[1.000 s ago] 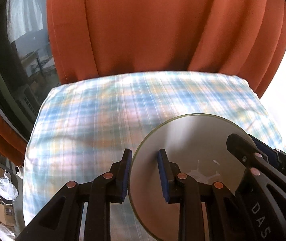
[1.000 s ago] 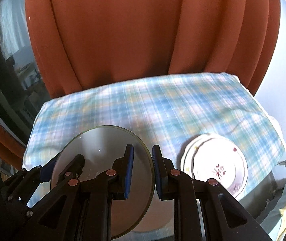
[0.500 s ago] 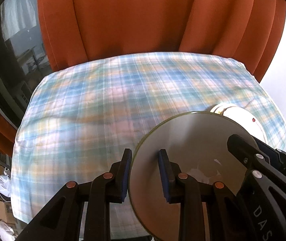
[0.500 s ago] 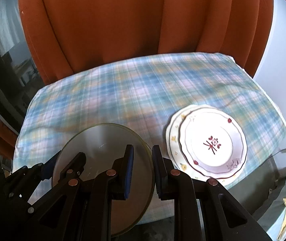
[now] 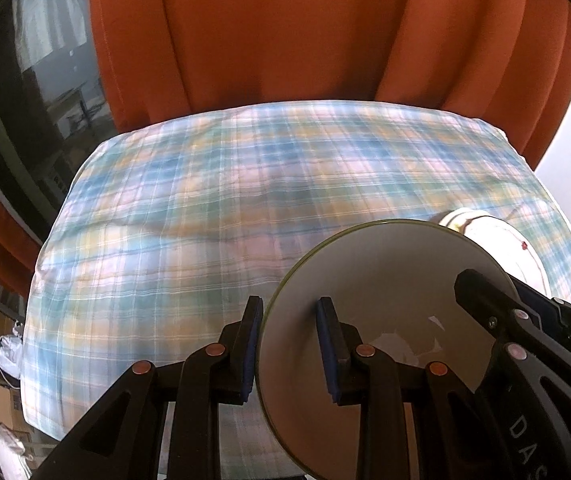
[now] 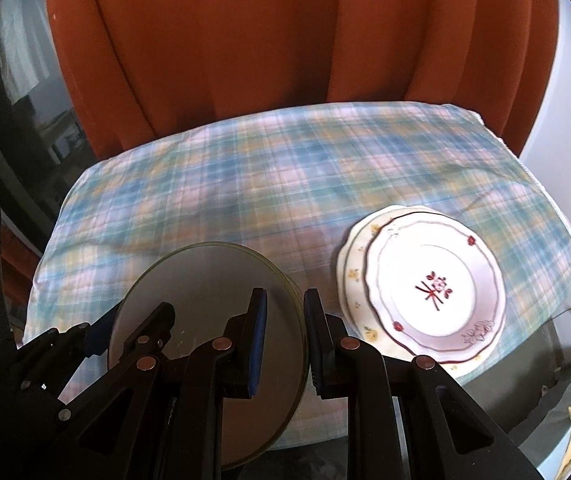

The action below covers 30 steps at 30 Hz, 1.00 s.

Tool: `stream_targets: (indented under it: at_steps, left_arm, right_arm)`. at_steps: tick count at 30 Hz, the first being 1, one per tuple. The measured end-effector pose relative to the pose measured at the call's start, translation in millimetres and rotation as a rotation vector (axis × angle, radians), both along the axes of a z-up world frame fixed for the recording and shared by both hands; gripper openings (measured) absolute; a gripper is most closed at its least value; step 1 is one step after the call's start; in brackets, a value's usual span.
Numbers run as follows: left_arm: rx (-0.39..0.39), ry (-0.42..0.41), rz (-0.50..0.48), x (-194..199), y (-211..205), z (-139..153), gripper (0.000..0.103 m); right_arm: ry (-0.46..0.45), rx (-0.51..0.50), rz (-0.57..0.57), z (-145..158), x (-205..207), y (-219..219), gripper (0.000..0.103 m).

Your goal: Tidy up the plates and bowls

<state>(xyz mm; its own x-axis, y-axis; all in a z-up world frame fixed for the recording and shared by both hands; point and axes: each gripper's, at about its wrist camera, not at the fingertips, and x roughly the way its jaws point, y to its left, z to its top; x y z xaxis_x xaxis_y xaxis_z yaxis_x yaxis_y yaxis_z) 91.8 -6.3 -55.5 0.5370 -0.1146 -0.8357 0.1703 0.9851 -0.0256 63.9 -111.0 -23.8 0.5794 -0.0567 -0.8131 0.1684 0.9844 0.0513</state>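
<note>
Left tongs (image 5: 289, 352): black frame, blue pads, closed part-way over the left rim of the grey plate (image 5: 389, 304), one pad under the rim, one on its upper face. Also visible in the right wrist view (image 6: 125, 322), at the plate's far left edge.

Right tongs (image 6: 285, 336): same build, narrowed onto the right rim of the same plate (image 6: 205, 304), one pad on the upper face, the other outside the edge. Seen in the left wrist view only as a black arm (image 5: 497, 312) lying across the plate's right side; its pads are hidden there.

Grey plate: round, plain, matt grey-beige face with a thin olive edge. A few pale flecks or glints show on the face in the left wrist view only. Held between both tongs over the near edge of the table (image 5: 245, 208), left of the stacked plates; whether it touches the cloth cannot be told.

Stacked plates (image 6: 425, 284): two, lying on the table just right of the grey plate. Upper one white with scalloped rim, dark red line border, red floral motif at centre; lower one cream with small yellow flowers, showing at the left. The right wrist view shows them whole; the left wrist view gives only a sliver (image 5: 497, 240) behind the grey plate.

Table: covered with blue, green and pink plaid cloth.

Orange curtain (image 6: 285, 60): hangs in folds beyond the table.
</note>
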Motion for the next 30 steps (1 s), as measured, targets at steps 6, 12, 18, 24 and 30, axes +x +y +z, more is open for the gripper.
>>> stream_targets:
  at_steps: [6,12,18,24,30]
  left_arm:
    - [0.0,0.024,0.014,8.4,-1.3,-12.0,0.026]
    - [0.021,0.051,-0.004,14.0,-9.8,-22.9,0.026]
    - [0.029,0.067,-0.01,17.2,-13.3,-29.8,0.026]
    - [0.026,0.063,-0.013,16.5,-14.6,-29.6,0.027]
    - [0.007,0.088,-0.024,14.4,-8.7,-25.6,0.045]
  right_arm:
    - [0.02,-0.002,0.021,-12.1,12.9,1.2,0.023]
    - [0.064,0.01,0.006,-27.9,23.6,-8.2,0.023]
    - [0.08,0.015,0.001,-37.9,28.1,-12.3,0.023]
    - [0.084,0.015,-0.004,-40.1,29.2,-14.0,0.023]
    - [0.097,0.046,-0.002,-39.6,26.2,-17.4,0.024]
